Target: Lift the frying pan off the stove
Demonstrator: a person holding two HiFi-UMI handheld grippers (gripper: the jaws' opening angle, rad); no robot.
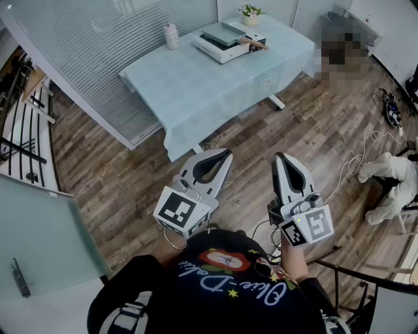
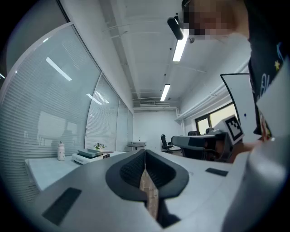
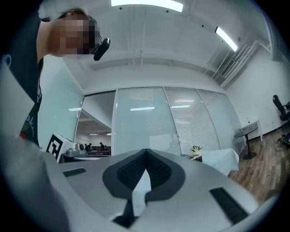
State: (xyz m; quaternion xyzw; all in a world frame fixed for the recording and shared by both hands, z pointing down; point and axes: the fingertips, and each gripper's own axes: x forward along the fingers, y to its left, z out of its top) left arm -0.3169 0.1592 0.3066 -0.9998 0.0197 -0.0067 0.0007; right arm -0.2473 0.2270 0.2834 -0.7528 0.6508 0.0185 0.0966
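Both tools are held close to the body over the wood floor (image 1: 117, 176), well apart from the desk (image 1: 196, 91).

Left tool (image 1: 225, 154): jaws closed pad to pad, nothing between them, pointing about level toward the desk.

Right tool (image 1: 282, 158): jaws also closed and empty, tip slightly raised. It sits just beside the left tool, not touching it.

The desk has a pale blue cloth. A white stove (image 1: 222, 51) stands near its far edge, toward the far right corner. The pan (image 1: 222, 32) sits on top of the stove, its wooden handle (image 1: 253, 43) sticking out to the right. Neither tool is near it.

A white bottle (image 1: 172, 36) stands left of the stove at the far edge. A small plant (image 1: 251, 12) sits at the far corner, beyond the stove.
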